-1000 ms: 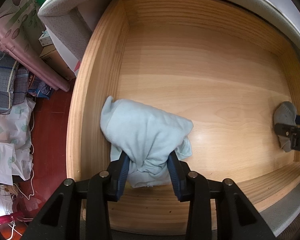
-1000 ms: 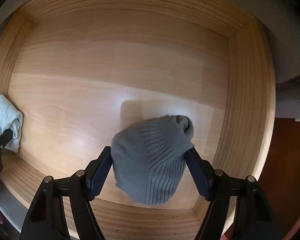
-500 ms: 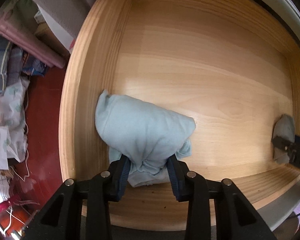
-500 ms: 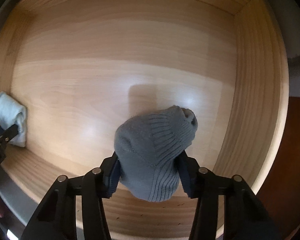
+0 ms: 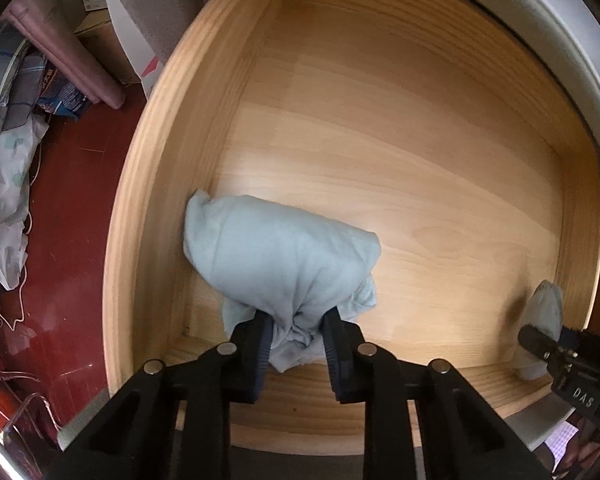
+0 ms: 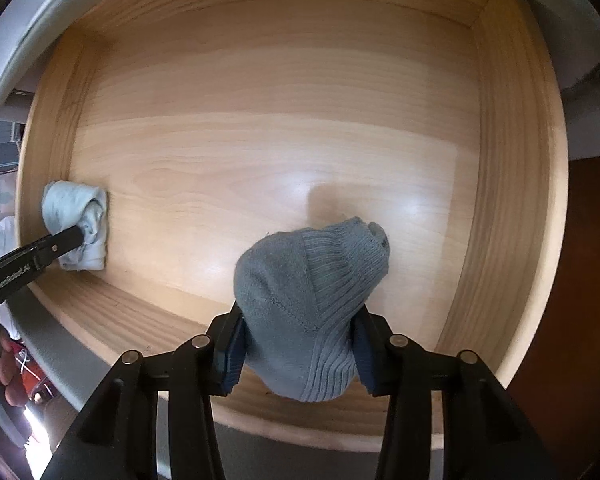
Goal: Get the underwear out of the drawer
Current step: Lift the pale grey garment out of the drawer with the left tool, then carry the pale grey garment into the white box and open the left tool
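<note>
Inside the wooden drawer (image 5: 380,128), the left gripper (image 5: 296,344) is clamped on the bunched pale blue underwear (image 5: 276,252), which lies against the drawer's left wall. The right gripper (image 6: 300,354) is closing, its pads pressing the grey ribbed garment (image 6: 308,300) near the drawer's front wall. Beyond the left wall, on the red floor (image 5: 72,208), lie bags (image 5: 4,184), folded fabric (image 5: 8,76) and boxes (image 5: 112,44).

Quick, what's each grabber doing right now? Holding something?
Left gripper: shut on the light blue bundle.
Right gripper: jaws closing, pads pressing the grey knit bundle.
</note>
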`<state>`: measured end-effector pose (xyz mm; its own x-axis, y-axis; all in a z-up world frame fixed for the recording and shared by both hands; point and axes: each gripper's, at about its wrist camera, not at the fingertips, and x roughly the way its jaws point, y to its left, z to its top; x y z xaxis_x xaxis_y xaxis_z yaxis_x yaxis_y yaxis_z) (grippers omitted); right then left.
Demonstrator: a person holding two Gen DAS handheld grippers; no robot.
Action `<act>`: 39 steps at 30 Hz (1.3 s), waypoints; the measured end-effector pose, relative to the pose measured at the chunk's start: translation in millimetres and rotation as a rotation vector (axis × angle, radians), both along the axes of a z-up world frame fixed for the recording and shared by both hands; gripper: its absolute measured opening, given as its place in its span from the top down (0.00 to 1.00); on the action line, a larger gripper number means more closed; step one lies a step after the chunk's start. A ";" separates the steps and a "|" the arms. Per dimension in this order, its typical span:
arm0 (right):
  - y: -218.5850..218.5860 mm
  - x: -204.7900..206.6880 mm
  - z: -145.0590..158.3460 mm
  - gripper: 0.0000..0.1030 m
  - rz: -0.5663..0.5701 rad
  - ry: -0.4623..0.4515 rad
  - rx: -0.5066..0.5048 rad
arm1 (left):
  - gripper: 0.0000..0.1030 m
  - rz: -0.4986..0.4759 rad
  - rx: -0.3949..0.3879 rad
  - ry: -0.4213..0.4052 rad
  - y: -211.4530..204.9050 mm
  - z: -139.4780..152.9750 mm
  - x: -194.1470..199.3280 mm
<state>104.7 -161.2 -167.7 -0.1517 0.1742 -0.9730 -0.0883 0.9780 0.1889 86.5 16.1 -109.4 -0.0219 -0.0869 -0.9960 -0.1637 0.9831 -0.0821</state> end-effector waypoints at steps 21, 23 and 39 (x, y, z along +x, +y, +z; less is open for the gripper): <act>-3.4 -18.0 45.9 0.60 -0.006 -0.172 -0.188 | 0.80 -0.092 0.018 -0.178 -4.3 42.4 -21.9; -0.2 -17.8 46.4 0.60 0.013 -0.178 -0.205 | 0.80 -0.094 0.012 -0.192 -2.1 50.6 -24.4; 6.6 -22.2 50.8 0.60 0.025 -0.216 -0.240 | 0.80 -0.166 0.015 -0.403 9.4 174.9 -59.2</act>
